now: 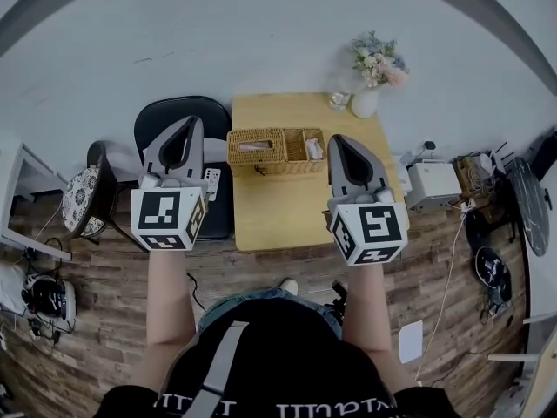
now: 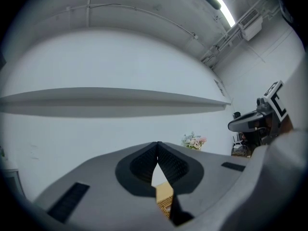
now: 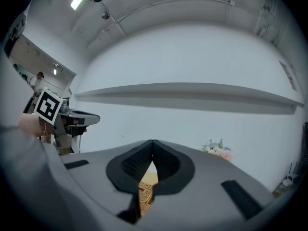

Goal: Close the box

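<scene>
A wicker box (image 1: 261, 151) stands on a small wooden table (image 1: 278, 212), its right compartment (image 1: 305, 146) open at the top. My left gripper (image 1: 193, 122) is held above the table's left edge, to the left of the box, jaws shut with nothing between them. My right gripper (image 1: 336, 139) hovers just right of the box, also shut and empty. In the left gripper view the left gripper (image 2: 157, 143) has its tips meeting, and a bit of the wicker box (image 2: 166, 203) shows below them. In the right gripper view the right gripper (image 3: 152, 141) looks the same, with the wicker box (image 3: 146, 192) low in the gap.
A vase of flowers (image 1: 372, 72) and a glass (image 1: 339, 100) stand at the table's far right corner. A black chair (image 1: 218, 203) sits left of the table, with a patterned stool (image 1: 80, 198) further left. A white device (image 1: 432, 184) and cables lie on the floor to the right.
</scene>
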The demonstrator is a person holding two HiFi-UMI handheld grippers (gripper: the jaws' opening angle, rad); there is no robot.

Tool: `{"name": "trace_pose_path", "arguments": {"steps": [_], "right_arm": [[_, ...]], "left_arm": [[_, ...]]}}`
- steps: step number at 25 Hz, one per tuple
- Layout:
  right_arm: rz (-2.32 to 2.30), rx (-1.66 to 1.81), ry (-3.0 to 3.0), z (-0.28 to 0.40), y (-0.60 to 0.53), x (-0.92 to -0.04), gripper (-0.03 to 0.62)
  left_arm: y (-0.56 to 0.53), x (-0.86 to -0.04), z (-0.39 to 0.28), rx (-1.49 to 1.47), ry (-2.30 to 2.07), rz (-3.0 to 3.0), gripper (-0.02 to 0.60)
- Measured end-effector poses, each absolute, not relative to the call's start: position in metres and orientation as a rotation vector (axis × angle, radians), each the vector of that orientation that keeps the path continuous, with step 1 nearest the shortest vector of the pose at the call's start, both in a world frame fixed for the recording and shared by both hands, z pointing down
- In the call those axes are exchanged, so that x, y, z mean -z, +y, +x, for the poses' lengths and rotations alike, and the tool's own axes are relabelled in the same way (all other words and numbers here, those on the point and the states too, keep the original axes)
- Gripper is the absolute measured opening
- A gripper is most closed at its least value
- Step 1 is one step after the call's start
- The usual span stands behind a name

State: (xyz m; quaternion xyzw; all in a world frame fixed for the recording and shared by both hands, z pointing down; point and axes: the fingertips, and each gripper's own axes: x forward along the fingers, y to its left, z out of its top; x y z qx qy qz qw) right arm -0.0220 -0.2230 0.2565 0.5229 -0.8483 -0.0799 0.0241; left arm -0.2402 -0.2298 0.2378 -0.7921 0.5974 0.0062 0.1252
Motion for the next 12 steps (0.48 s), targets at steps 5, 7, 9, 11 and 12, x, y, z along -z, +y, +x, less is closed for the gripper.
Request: {"name": "trace_pose_path", "arguments": {"steps": [5,7,9,11,12], "right_arm": [[1.593,0.253,-2.618,-0.0253,-0.2231,-0.2593,0.015],[1.594,0.259,-2.612,-0.0257,-0.2241,-0.2592,0.015],[1.595,0.268,-2.606,-0.0257,-0.2258,-0.2588,0.015],[1.596,0.275,-2.603,-0.0254,-0.2280,-0.2590,0.015],[1.597,0.277,-2.602,-0.0252,-0.2292,-0.2592,0.015]], "left_arm": [[-0.2300,-0.2365,-0.2371,-0.009,1.726,-2.306,0.012],[-0.2309,-0.2379,-0.2358,0.007,1.714,-2.314,0.012],[-0.2329,-0.2404,-0.2339,0.029,1.701,-2.325,0.012],[-0.2356,-0.2429,-0.2327,0.046,1.695,-2.328,0.012],[-0.2371,-0.2441,-0.2322,0.055,1.694,-2.328,0.012]]}}
